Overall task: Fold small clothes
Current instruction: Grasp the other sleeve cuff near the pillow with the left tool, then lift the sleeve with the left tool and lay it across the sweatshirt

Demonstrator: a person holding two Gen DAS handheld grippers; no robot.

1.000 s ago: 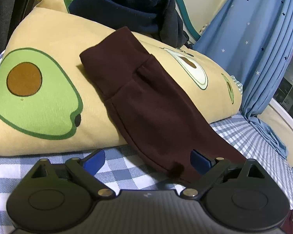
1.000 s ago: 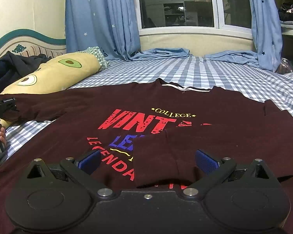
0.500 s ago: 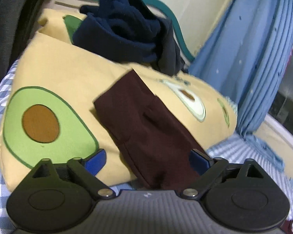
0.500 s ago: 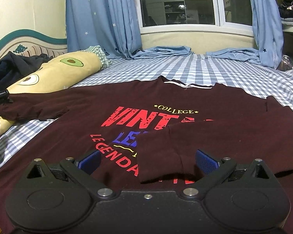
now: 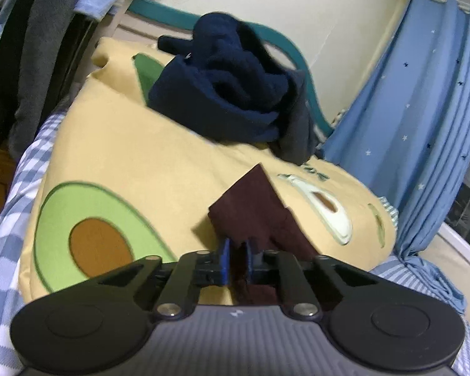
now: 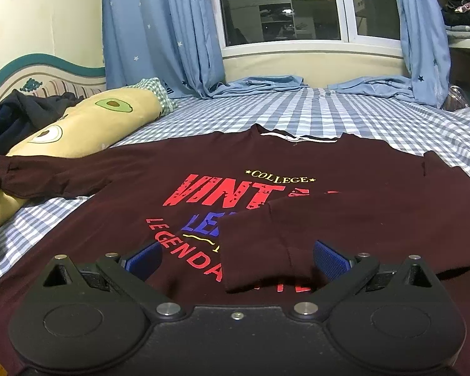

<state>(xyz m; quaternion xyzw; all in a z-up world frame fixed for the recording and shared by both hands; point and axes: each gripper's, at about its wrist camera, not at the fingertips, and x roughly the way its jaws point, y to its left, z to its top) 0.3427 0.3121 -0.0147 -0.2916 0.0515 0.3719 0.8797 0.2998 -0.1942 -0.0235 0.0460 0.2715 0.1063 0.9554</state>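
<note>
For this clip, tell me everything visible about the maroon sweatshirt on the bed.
The maroon sweatshirt lies flat, front up, on the blue checked bedsheet. It looks like soft knit, with a striped collar and a print reading COLLEGE, VINT..., LEGENDA.... One long sleeve is folded across the chest, hiding part of the print. The other sleeve stretches onto the avocado pillow, where the left hand-held gripper is shut on its cuff. The right hand-held gripper is open above the hem.

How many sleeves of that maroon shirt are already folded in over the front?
1. One sleeve lies folded across the print, beside the open right claw. The other sleeve still stretches onto the avocado pillow, pinched by the left claw.
</note>
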